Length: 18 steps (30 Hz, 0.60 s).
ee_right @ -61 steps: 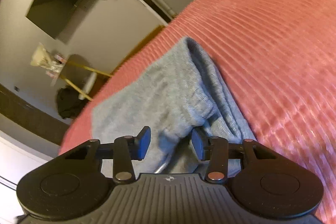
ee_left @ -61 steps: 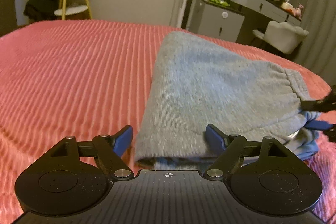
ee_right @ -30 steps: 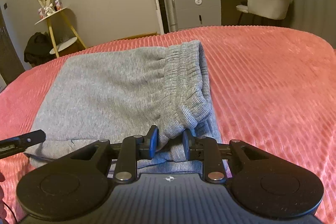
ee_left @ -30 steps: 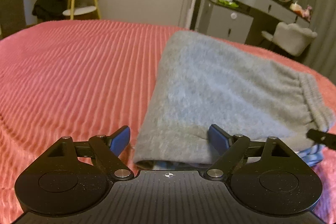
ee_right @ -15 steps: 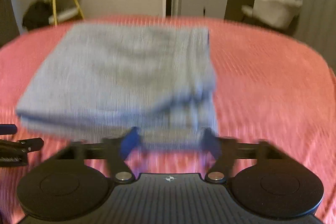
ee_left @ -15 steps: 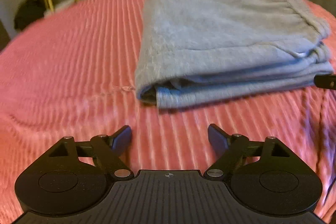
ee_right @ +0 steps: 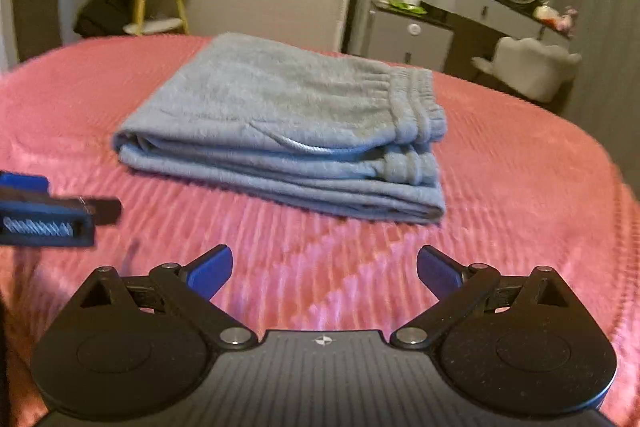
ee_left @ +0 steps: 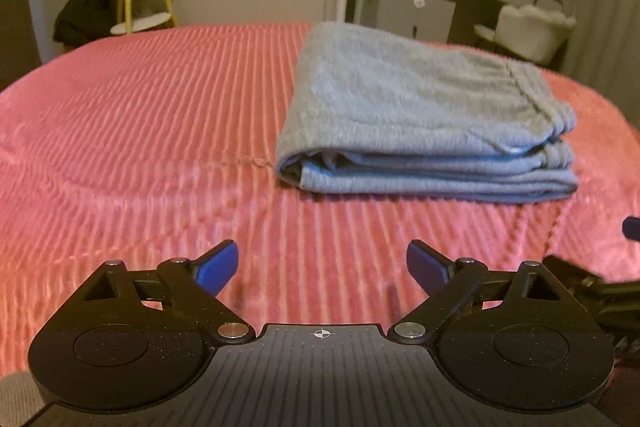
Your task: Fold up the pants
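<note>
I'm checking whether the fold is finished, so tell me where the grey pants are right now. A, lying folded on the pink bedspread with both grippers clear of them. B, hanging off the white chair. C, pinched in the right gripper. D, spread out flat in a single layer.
A: the grey pants lie as a stacked bundle on the pink bedspread, and the right gripper and left gripper are opening with nothing between their fingers.

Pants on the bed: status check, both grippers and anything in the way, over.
Left gripper and right gripper both opening, nothing between the jaws. Grey pants folded in a stack on the pink bedspread, untouched. Nothing in the way.
</note>
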Motion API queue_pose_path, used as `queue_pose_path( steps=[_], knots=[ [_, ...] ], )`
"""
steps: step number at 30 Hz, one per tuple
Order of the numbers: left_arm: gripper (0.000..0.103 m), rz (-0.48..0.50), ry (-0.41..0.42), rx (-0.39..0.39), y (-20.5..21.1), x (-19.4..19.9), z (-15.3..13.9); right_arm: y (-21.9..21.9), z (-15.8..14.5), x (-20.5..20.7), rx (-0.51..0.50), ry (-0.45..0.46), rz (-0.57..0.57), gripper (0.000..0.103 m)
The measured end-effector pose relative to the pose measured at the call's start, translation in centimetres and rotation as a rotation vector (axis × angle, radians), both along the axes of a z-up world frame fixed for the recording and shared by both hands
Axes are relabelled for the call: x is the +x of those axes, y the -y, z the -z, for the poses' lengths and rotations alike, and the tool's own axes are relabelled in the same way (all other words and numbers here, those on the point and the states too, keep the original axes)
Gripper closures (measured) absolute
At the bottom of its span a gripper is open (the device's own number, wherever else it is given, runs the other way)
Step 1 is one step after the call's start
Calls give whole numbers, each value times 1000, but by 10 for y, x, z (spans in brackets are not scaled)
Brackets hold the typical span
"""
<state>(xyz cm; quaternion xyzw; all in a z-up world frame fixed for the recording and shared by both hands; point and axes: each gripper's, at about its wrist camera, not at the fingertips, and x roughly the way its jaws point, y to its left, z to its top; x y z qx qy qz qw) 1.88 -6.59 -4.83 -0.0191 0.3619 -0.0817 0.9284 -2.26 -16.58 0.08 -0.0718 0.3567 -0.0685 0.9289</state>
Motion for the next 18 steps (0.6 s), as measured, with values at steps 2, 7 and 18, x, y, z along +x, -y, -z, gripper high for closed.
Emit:
queue_pose_path(
  steps=[2, 7, 18],
  knots=[
    [7, -19, 14, -11, -3, -3, -4, -10, -5, -2, -64, -2, -3, 4],
    [6, -17, 47, -11, -5, -6, -15, -17, -21, -1, -86, 7, -43, 4],
    [3, 12, 26, 60, 11, 11, -2, 6, -23, 27, 8, 36, 21, 4]
  ],
)
